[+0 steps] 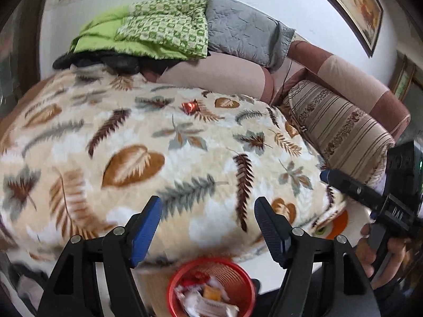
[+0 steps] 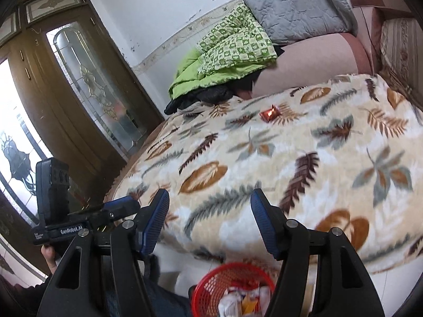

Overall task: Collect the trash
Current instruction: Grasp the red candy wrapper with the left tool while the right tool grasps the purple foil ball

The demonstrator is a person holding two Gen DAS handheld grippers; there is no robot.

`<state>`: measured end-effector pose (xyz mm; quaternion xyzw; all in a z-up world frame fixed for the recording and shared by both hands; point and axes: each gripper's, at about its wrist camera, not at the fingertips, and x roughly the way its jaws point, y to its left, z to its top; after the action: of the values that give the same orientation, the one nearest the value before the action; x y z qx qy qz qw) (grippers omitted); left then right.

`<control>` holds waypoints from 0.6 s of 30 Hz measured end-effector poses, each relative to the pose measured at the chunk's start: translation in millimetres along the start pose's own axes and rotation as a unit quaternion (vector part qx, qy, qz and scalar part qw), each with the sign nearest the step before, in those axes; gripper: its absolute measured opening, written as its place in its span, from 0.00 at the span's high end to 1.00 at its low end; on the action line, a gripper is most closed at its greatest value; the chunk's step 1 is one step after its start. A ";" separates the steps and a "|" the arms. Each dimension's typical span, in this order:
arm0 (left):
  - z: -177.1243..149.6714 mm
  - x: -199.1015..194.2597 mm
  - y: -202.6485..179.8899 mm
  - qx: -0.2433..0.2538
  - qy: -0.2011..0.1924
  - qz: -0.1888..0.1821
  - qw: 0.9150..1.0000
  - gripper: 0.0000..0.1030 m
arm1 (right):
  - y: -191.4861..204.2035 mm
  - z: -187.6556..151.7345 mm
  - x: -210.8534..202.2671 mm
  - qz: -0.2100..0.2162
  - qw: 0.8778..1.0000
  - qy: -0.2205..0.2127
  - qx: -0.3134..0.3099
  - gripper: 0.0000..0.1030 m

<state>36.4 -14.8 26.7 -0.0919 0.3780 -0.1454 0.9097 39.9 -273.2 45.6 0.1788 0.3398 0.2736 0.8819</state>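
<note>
Targeting red wrapper [image 1: 191, 106] far ahead on blanket [image 1: 132, 137]; left gripper [image 1: 208, 227] and right gripper [image 2: 210, 219] wide, empty, about equally distant.

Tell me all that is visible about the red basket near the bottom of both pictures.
The red basket is round, looks like plastic, and has ribbed or slotted walls. It stands upright and open, below the near edge of the leaf-patterned blanket. It already holds crumpled wrappers, white, red and orange. Neither tool touches it; both are open above it. Its base is cut off by the frame.
</note>
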 end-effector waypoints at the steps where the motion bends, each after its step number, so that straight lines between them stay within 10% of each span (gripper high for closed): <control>1: 10.3 8.6 -1.7 0.015 0.002 0.006 1.000 0.27 | -5.6 8.9 5.6 0.002 1.000 0.000 0.007 0.39; 18: 163.6 243.9 16.3 0.121 0.005 0.035 0.992 0.27 | -172.1 162.7 211.3 0.024 0.992 0.058 0.106 0.38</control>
<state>320.3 -71.6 -25.0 0.0323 0.3654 -0.1588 0.9166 346.3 -301.9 -32.0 0.2638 0.4130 0.2672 0.8297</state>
